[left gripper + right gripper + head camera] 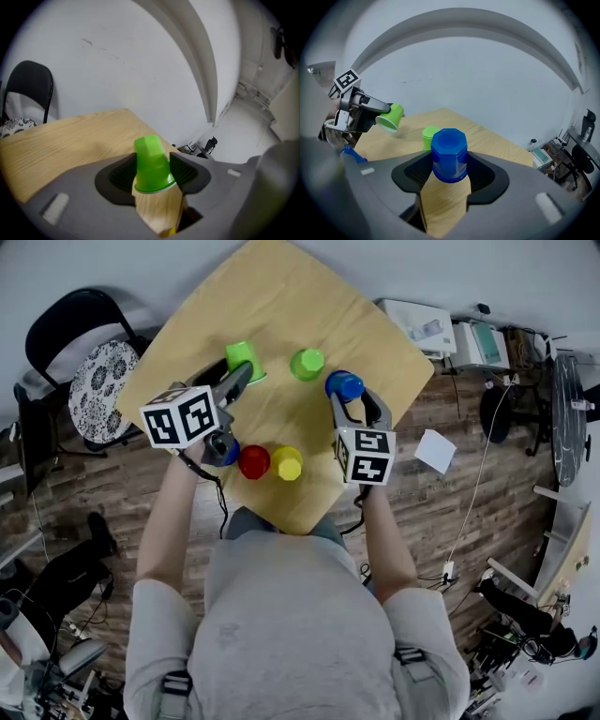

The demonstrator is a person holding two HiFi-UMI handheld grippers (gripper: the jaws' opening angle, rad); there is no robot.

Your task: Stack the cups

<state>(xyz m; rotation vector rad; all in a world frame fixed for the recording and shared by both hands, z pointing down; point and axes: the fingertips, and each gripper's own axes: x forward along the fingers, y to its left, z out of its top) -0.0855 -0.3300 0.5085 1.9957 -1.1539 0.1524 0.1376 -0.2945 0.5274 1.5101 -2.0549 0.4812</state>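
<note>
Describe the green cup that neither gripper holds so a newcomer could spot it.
On the wooden table, toward its far side, a lime cup stands alone. The other green cup is clamped in the left gripper; this one rests free on the wood.

Soft, even indoor light; fisheye warp and dark corners in gripper views.

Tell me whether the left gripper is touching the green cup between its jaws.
Touching. The left gripper view shows the left gripper closed on the green cup, with both pads pressed against its sides and no gap.
</note>
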